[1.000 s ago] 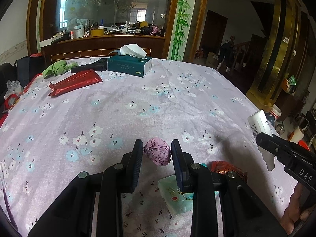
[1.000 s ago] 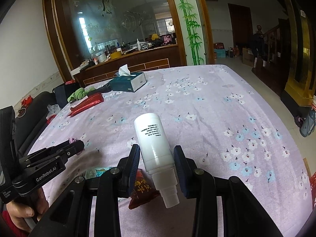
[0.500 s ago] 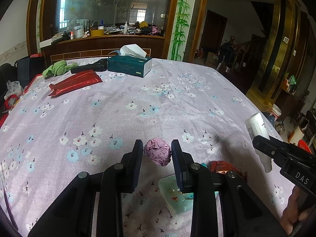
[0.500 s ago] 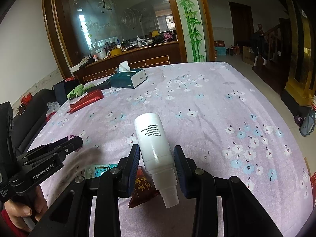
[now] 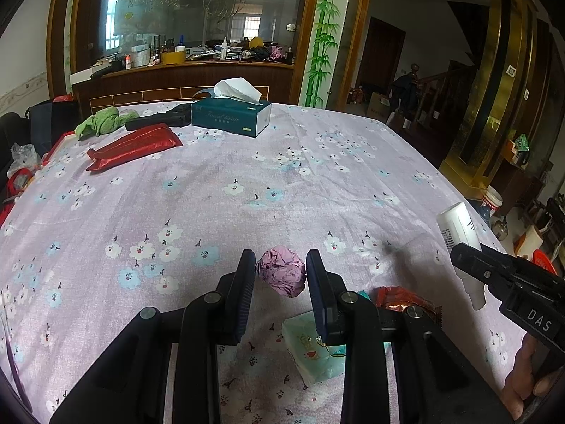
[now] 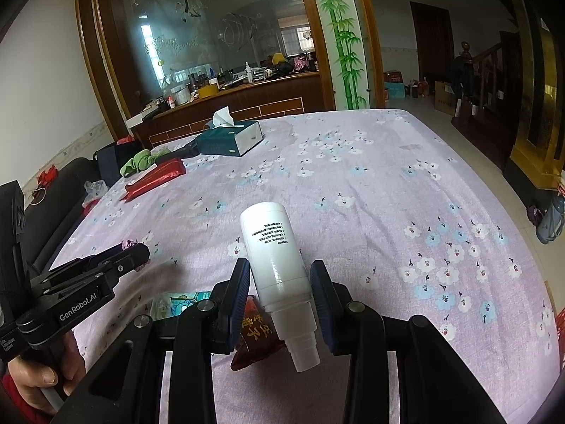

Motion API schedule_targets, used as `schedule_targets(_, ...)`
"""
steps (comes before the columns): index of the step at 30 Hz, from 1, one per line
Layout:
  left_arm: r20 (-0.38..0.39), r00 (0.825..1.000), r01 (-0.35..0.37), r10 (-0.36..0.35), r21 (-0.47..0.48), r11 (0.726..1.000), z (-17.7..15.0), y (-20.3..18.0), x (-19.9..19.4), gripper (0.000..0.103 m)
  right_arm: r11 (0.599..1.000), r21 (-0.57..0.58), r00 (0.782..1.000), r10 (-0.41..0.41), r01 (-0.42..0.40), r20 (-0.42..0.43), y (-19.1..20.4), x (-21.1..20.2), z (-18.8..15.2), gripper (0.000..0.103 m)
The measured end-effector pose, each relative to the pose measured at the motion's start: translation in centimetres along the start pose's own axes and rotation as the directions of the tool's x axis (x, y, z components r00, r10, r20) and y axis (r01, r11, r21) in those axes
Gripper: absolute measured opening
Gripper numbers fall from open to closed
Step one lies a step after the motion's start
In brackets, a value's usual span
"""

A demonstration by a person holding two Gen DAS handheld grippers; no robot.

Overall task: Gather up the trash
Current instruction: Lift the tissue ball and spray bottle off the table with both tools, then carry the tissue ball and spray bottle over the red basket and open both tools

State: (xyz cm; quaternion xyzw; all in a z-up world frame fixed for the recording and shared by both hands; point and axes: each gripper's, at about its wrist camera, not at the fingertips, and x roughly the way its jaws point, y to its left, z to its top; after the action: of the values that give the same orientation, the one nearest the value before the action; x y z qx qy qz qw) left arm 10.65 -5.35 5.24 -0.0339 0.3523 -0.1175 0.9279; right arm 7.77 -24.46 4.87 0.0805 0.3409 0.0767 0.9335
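Left claw clenched on crumpled pink paper ball, right claw grasping white bottle, both lifted above floral surface; hold squeeze firm, carry level, since bottle sits tilted between pads.

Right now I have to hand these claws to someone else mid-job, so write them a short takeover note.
Left claw: shut on the crumpled purple paper ball, held above the tablecloth.
Right claw: shut on the white bottle, cap toward the camera.
On the cloth below: a pale green tissue pack and a red snack wrapper.
Done: two items picked up. No bin is in view.
Left: drop both, then collect the pack and wrapper. The red foil bag far left may be trash too.
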Motion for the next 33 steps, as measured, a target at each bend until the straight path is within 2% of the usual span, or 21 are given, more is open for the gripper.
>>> schedule_targets(14, 0.0, 1.0, -0.005, 0.005, -0.001, 1.0, 0.0, 0.0, 0.1, 0.028, 1.0, -0.003, 1.0, -0.006, 0.006, 0.0, 0.1, 0.2, -0.1, 0.038)
schedule_targets(26, -0.001, 1.0, 0.012, -0.012, -0.017, 1.0, 0.4, 0.1, 0.0, 0.028, 0.999, 0.016, 0.999, -0.049, 0.048, 0.024, -0.3, -0.2, 0.1, 0.038)
schedule_targets(30, 0.006, 1.0, 0.017, -0.017, -0.017, 1.0, 0.4, 0.2, -0.1, 0.028, 0.995, 0.049, 0.996, -0.087, 0.085, 0.033, -0.9, -0.6, 0.6, 0.038)
schedule_targets(33, -0.001, 1.0, 0.011, -0.011, -0.023, 1.0, 0.3, 0.5, 0.1, 0.028, 0.991, 0.11, 0.997, -0.072, 0.071, 0.003, -2.0, -1.8, 0.6, 0.038)
